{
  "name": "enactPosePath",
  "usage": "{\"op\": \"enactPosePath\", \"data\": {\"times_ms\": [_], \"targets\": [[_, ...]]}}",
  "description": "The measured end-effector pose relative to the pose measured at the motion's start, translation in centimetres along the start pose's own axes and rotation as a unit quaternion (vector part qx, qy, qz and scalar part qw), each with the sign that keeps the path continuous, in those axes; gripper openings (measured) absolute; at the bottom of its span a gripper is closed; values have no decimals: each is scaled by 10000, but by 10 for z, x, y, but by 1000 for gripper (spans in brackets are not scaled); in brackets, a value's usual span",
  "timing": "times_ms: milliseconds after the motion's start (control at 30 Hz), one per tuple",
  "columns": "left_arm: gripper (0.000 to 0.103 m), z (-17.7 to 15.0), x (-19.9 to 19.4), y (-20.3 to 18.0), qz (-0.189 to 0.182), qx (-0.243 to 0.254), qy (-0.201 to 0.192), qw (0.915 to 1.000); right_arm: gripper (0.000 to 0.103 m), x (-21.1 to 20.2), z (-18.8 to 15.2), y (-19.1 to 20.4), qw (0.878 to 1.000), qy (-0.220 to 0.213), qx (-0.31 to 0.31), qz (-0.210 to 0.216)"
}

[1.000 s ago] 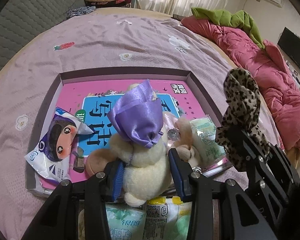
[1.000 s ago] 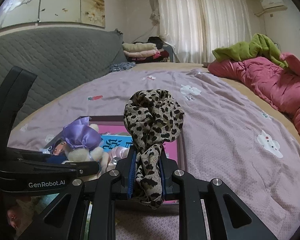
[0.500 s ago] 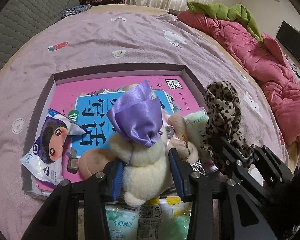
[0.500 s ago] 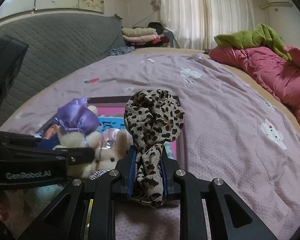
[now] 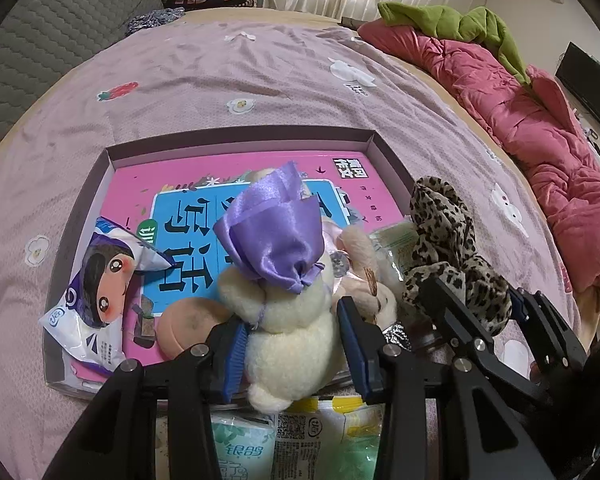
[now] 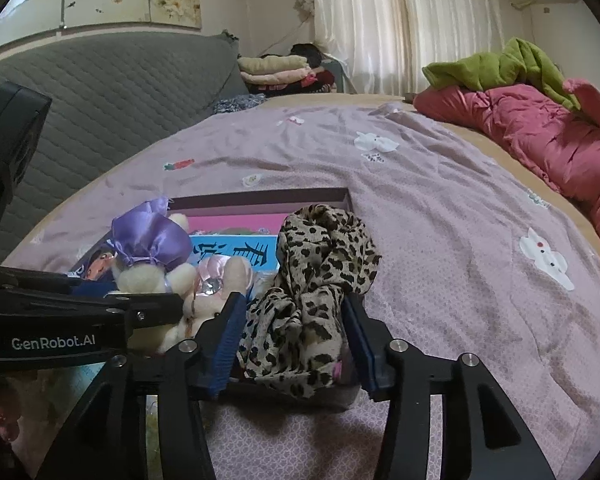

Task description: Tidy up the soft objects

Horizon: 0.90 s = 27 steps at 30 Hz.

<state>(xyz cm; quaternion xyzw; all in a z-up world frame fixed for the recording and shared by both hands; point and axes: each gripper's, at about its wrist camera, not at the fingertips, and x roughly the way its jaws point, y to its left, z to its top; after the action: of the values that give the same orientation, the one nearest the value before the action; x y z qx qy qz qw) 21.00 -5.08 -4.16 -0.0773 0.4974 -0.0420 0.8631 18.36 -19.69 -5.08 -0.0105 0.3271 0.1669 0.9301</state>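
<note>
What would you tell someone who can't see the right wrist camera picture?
The right gripper is opening around a leopard-print scarf bunched at the near corner of a shallow box on a purple bedsheet. Left of it, the left gripper holds a cream plush toy in a purple satin hat.

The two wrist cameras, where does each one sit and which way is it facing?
Left wrist: on the left hand-held gripper, looking steeply down at the cream plush toy it clamps over the shallow box.
Right wrist: on the right hand-held gripper, looking across the bed; its jaws are opening around the leopard scarf.
Shared: plush toy, scarf, box, each other's gripper.
</note>
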Motion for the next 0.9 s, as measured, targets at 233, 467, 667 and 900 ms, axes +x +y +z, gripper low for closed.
{"op": "enactPosePath", "data": {"times_ms": [233,467,667,900], "targets": [[43,-1,-3,3,7,-58,-8,10000,60,-1,1,-3,9999,-102,63,-116],[43,0,-6,10,-38,-136,31,9999,60,11,4,2,9999,-86,-86,23],[43,1,-8,15,-95,-175,59,9998,60,19,5,6,9989,-20,-146,446],[44,2,-8,15,-98,-181,86,9998,66,8,7,-1,9988,-252,38,428]]}}
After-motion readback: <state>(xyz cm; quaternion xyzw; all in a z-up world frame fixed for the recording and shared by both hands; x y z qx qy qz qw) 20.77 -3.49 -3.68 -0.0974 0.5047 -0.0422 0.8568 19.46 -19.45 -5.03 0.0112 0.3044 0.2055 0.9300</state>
